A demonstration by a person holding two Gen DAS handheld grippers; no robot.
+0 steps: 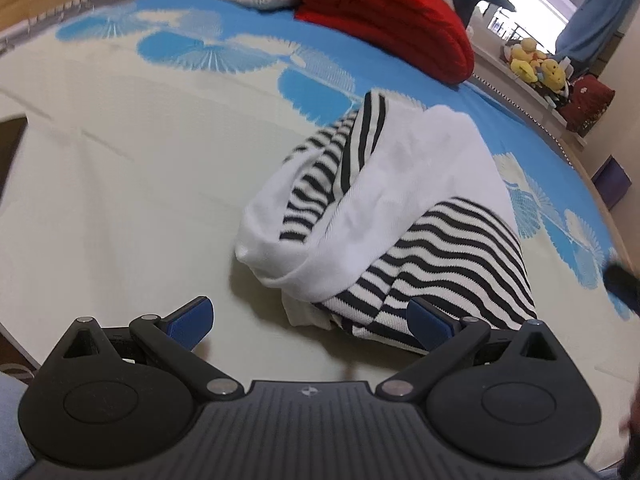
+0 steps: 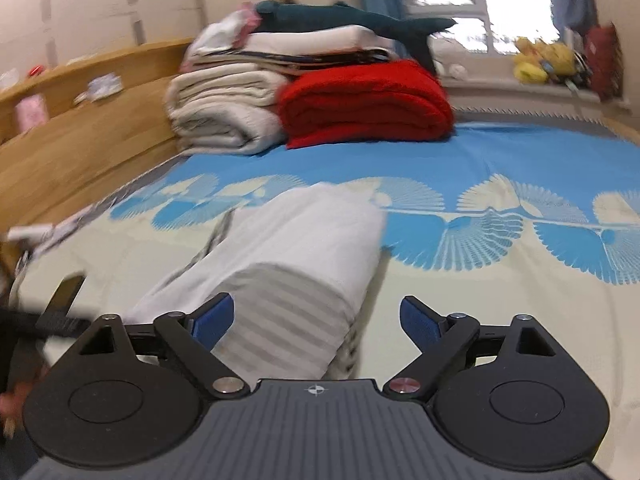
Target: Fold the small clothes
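Both grippers empty, jaws spread wide: left gripper point(image 1: 310, 318) hovers low just short of the bundle, right gripper point(image 2: 316, 318) sits over its near end. The task piece, a small black-and-white striped knit garment with plain white panels point(image 1: 384, 216), lies partly folded in a loose bundle on the cream-and-blue fan-print bed sheet point(image 1: 120, 184), roughly mid-bed, well clear of the folded red fleece blanket point(image 1: 392, 20) and the stack of folded cream blankets point(image 2: 224, 112) at the headboard end. Risks as I read them: 1) the bundle is lumpy, with a white layer draped over striped layers; a pinch at the near edge could take only the top ply and peel the fold open, or take every ply and drag the whole thing across the sheet. 2) The left gripper's right blue pad point(image 1: 430, 322) sits right at the striped hem, touching or just short, can't tell which; closing from here could snag the knit off-centre and skew the fold. 3) The bed is soft, so pressing down to get under the hem may pinch the sheet along with the garment. 4) The right wrist view is motion-blurred and the garment there point(image 2: 288, 264) reads as pale, faint stripes, so edge location from that side is unreliable. 5) A dark strap and part of a hand point(image 2: 16, 396) at the left edge of the right view could tangle if the grippers cross.
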